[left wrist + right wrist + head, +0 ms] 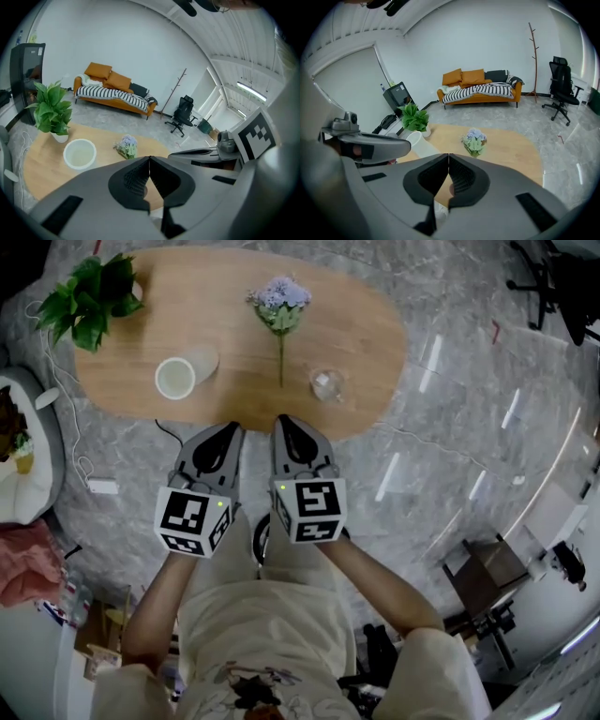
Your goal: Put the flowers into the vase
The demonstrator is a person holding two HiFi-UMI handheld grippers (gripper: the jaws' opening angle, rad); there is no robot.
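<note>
A bunch of pale purple flowers (280, 302) with a long green stem lies on the oval wooden table (375, 334); it also shows in the left gripper view (126, 146) and the right gripper view (474, 141). A white cylindrical vase (182, 373) stands left of the flowers, its mouth empty (79, 153). My left gripper (232, 428) and right gripper (284, 420) hang side by side at the table's near edge, short of the stem's end. The jaws of both are shut with nothing between them (149, 160) (448, 156).
A potted green plant (89, 296) sits at the table's far left end. A small clear glass (328, 383) stands right of the stem. A cable and white power strip (101, 486) lie on the floor at left. A sofa (480, 91) and an office chair (560, 86) stand beyond.
</note>
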